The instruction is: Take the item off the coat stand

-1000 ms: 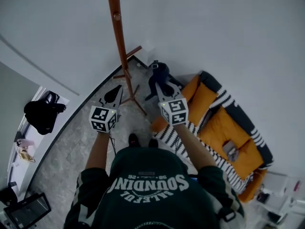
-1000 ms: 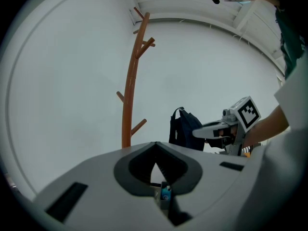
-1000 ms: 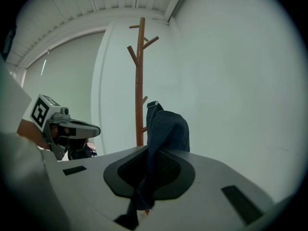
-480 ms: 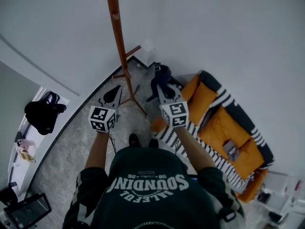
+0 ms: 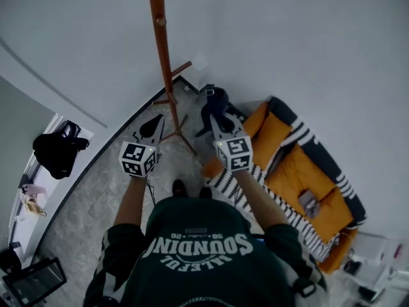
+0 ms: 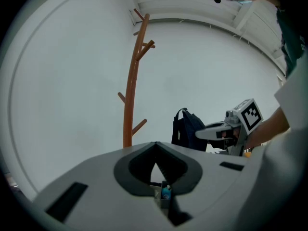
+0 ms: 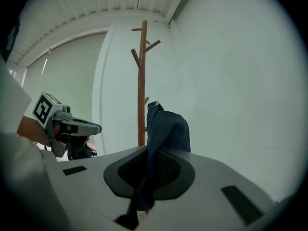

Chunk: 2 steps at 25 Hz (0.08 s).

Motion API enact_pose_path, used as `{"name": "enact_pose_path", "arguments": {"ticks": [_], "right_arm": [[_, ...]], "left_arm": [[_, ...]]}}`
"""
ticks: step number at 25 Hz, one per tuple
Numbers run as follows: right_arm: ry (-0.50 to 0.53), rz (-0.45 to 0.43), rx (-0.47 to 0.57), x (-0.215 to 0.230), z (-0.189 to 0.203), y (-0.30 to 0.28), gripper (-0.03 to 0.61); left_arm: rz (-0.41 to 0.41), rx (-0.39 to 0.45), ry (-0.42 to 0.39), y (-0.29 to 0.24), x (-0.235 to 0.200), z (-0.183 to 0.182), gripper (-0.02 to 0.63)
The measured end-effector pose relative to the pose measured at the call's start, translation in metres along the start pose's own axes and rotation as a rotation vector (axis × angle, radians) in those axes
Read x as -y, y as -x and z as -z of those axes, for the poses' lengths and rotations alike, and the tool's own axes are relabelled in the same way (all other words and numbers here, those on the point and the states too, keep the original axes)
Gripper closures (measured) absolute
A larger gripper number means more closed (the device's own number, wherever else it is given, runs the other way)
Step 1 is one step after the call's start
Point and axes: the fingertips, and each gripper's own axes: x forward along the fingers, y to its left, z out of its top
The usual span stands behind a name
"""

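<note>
The wooden coat stand [image 5: 163,56] rises by the white wall, and no item hangs on its pegs [image 7: 143,47]. A dark blue backpack [image 5: 215,102] hangs free of the stand, to its right and above the floor. My right gripper [image 5: 217,118] is shut on the backpack's strap [image 7: 150,162], which runs down between its jaws. My left gripper [image 5: 153,128] is shut and holds nothing, a little left of the stand's base. In the left gripper view the backpack [image 6: 186,129] hangs off the right gripper [image 6: 214,132], to the right of the stand [image 6: 130,100].
An orange sofa [image 5: 300,171] with a striped throw stands at the right, close to the person's legs. A black bag [image 5: 56,153] sits on a ledge at the left. A dark screen [image 5: 35,281] is at the bottom left. The stand's feet [image 5: 179,130] spread across the floor between the grippers.
Almost nothing: the head view has shifted slightly, and both grippers and the backpack stay where they were.
</note>
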Motion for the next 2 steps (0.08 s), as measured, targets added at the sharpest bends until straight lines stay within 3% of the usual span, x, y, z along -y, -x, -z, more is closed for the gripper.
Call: {"name": "enact_pose_path", "arguments": {"ticks": [2], "right_arm": [[0.001,0.001,0.001,-0.0001,0.0003,0.0018,0.558]], "left_arm": [[0.001,0.000,0.000,0.0011,0.0023,0.0007,0.612]]}}
